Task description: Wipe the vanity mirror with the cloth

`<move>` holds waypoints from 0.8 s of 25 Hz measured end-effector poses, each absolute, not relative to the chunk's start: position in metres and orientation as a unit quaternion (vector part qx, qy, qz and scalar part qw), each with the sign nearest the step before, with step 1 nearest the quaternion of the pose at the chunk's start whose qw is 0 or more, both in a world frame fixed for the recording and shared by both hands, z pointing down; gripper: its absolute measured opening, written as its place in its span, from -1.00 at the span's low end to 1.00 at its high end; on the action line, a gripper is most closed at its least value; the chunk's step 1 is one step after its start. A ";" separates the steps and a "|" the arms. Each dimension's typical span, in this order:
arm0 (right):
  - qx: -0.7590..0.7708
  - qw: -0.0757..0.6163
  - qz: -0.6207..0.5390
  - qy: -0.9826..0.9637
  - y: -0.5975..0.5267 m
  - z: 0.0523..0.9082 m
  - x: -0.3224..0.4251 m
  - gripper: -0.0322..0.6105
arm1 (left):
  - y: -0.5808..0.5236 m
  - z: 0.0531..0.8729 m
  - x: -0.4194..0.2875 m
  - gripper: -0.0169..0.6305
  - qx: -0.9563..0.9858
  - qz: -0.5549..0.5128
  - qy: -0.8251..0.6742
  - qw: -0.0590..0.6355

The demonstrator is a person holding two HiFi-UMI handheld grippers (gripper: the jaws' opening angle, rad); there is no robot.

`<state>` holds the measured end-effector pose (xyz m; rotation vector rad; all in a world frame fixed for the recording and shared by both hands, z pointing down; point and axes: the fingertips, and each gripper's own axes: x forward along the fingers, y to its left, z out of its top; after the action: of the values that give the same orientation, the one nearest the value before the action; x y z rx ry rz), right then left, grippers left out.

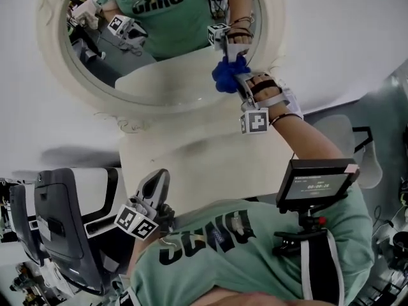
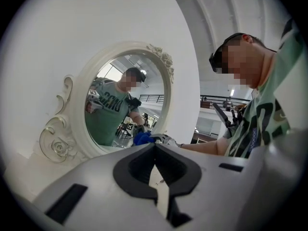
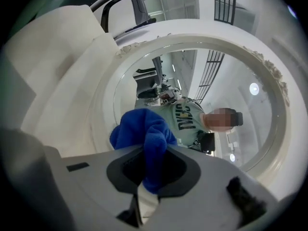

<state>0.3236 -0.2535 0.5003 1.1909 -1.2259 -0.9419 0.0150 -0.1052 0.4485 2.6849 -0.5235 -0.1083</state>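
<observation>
An oval vanity mirror (image 1: 159, 62) in an ornate cream frame (image 1: 54, 62) leans on the white wall at the back of the table. My right gripper (image 1: 233, 67) is shut on a bunched blue cloth (image 1: 224, 75), which rests against the glass at its lower right. In the right gripper view the cloth (image 3: 144, 134) bulges out between the jaws, with the mirror glass (image 3: 216, 105) close ahead. My left gripper (image 1: 159, 174) hangs low near the person's torso, shut and holding nothing. It points at the mirror (image 2: 125, 100) from a distance, and the cloth (image 2: 142, 138) shows just above its tips.
The cream table (image 1: 210, 164) runs from the mirror toward the person. A small monitor on a stand (image 1: 315, 182) sits at the right, near the right forearm. A grey chair-like piece of equipment (image 1: 60, 228) stands at the lower left.
</observation>
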 end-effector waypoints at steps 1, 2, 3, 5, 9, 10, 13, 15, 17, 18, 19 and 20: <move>0.496 0.569 -0.396 -0.523 -0.253 0.500 0.323 -0.75 | -0.106 0.442 0.012 -0.92 0.961 -0.044 -0.189 0.195; 0.490 0.573 -0.397 -0.524 -0.252 0.498 0.321 -0.75 | -0.107 0.438 0.009 -0.92 0.962 -0.049 -0.191 0.190; 0.489 0.571 -0.401 -0.524 -0.251 0.493 0.318 -0.75 | -0.109 0.434 0.005 -0.92 0.962 -0.053 -0.193 0.185; 0.498 0.557 -0.417 -0.517 -0.252 0.470 0.313 -0.75 | -0.115 0.426 -0.003 -0.92 0.963 -0.062 -0.197 0.175; 0.529 0.513 -0.475 -0.481 -0.272 0.377 0.304 -0.75 | -0.132 0.408 -0.011 -0.92 0.965 -0.088 -0.200 0.147; 0.537 0.502 -0.489 -0.470 -0.276 0.351 0.302 -0.75 | -0.134 0.403 -0.012 -0.92 0.965 -0.095 -0.200 0.141; 0.563 0.473 -0.524 -0.429 -0.284 0.275 0.300 -0.75 | -0.138 0.389 -0.016 -0.92 0.966 -0.112 -0.200 0.120; 0.578 0.459 -0.544 -0.398 -0.285 0.229 0.302 -0.75 | -0.140 0.380 -0.021 -0.92 0.966 -0.123 -0.202 0.107; 0.587 0.453 -0.558 -0.373 -0.285 0.195 0.304 -0.75 | -0.142 0.374 -0.028 -0.92 0.964 -0.134 -0.208 0.097; 0.586 0.455 -0.562 -0.366 -0.286 0.186 0.304 -0.75 | -0.142 0.373 -0.033 -0.92 0.963 -0.136 -0.213 0.095; 0.581 0.461 -0.566 -0.360 -0.287 0.182 0.304 -0.75 | -0.142 0.373 -0.037 -0.92 0.962 -0.138 -0.217 0.095; 0.575 0.467 -0.570 -0.355 -0.287 0.181 0.303 -0.75 | -0.141 0.373 -0.040 -0.92 0.961 -0.139 -0.221 0.096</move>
<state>0.3028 -0.2871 0.1810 1.4119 -0.8705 -1.3975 -0.0401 -0.1412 0.3728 2.8464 -0.6536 -0.4112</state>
